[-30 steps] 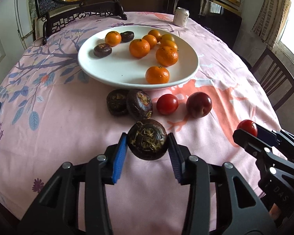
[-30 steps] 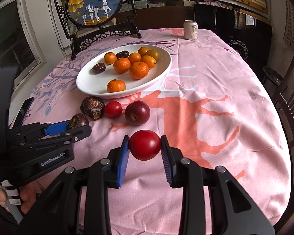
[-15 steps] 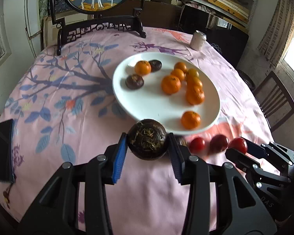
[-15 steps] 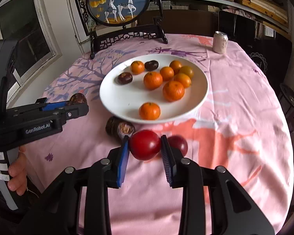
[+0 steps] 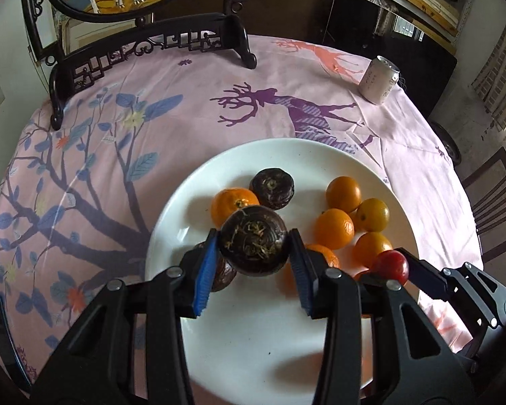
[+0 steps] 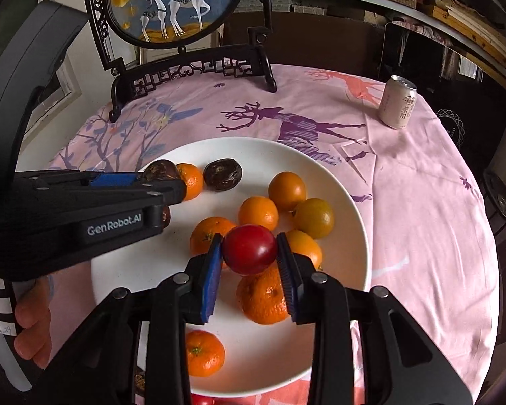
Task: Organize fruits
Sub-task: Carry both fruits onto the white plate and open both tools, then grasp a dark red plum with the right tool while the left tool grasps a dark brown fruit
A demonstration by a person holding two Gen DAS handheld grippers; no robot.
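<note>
Both grippers have swung in from the tablecloth (image 5: 192, 108) and now hang over the white plate (image 5: 259, 344). The left gripper (image 5: 253, 253) is clamped on a dark water chestnut (image 5: 253, 243), poised above the two chestnuts and mandarin at the plate's left. The right gripper (image 6: 249, 253) is clamped on a red plum (image 6: 249, 248) over the mandarins (image 6: 263, 293). Carry looks done; next is probably lowering and releasing, each fruit beside its own kind.

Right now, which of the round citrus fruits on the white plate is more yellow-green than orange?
The yellowish citrus on the right side of the plate, just behind the right gripper. The others around it are plainly orange; this one is duller and greenish.
</note>
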